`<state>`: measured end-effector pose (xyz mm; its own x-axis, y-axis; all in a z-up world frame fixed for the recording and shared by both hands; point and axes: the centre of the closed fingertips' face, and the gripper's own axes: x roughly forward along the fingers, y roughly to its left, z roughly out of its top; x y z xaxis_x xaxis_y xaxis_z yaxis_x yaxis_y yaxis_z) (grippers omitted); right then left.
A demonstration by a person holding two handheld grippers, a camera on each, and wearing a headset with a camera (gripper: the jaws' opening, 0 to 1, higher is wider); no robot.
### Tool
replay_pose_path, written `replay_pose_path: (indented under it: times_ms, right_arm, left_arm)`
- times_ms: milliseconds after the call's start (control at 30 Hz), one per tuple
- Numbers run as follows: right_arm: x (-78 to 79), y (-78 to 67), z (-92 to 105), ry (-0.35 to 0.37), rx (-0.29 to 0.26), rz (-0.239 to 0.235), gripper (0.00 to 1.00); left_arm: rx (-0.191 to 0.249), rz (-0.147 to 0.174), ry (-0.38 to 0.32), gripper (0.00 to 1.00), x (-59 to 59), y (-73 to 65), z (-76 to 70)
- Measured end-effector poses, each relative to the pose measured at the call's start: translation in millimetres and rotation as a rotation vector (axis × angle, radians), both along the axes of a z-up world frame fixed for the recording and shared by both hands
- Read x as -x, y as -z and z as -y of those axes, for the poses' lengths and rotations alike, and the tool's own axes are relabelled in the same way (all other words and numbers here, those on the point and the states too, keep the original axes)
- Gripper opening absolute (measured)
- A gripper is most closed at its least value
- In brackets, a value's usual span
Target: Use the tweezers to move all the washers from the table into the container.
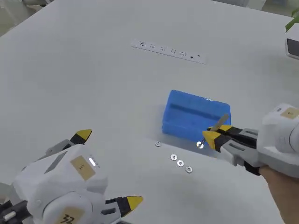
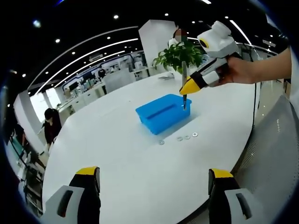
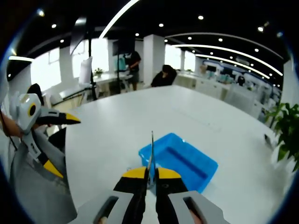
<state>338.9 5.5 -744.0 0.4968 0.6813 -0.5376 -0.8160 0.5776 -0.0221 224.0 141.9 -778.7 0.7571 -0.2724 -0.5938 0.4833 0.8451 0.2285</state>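
Well beyond the container (image 1: pixel 183 127) lies a power strip (image 1: pixel 168 50).

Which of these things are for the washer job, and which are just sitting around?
For the job: washers, tweezers, blue container, right hand-held gripper shut on the tweezers.

Just lying about: power strip, potted plant. The left hand-held gripper is open and holds nothing.

Head cam looks down, gripper cams low, opp. sides, all share container (image 1: pixel 196 116).
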Motion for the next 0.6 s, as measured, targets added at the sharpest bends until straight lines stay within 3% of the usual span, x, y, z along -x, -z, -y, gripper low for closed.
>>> replay_pose_path:
  times_ms: [300, 600]
  right_arm:
    - [-31.4, -9.9, -21.1, 0.053, -0.111, 0.003, 0.02]
    - [-57.8, 7.3, -37.9, 0.100, -0.105, 0.016, 0.03]
  left_arm:
    - [-0.028, 0.002, -0.020, 0.99, -1.3, 2.2, -5.9]
    - [0.000, 0.012, -0.004, 0.97, -0.2, -1.8, -0.8]
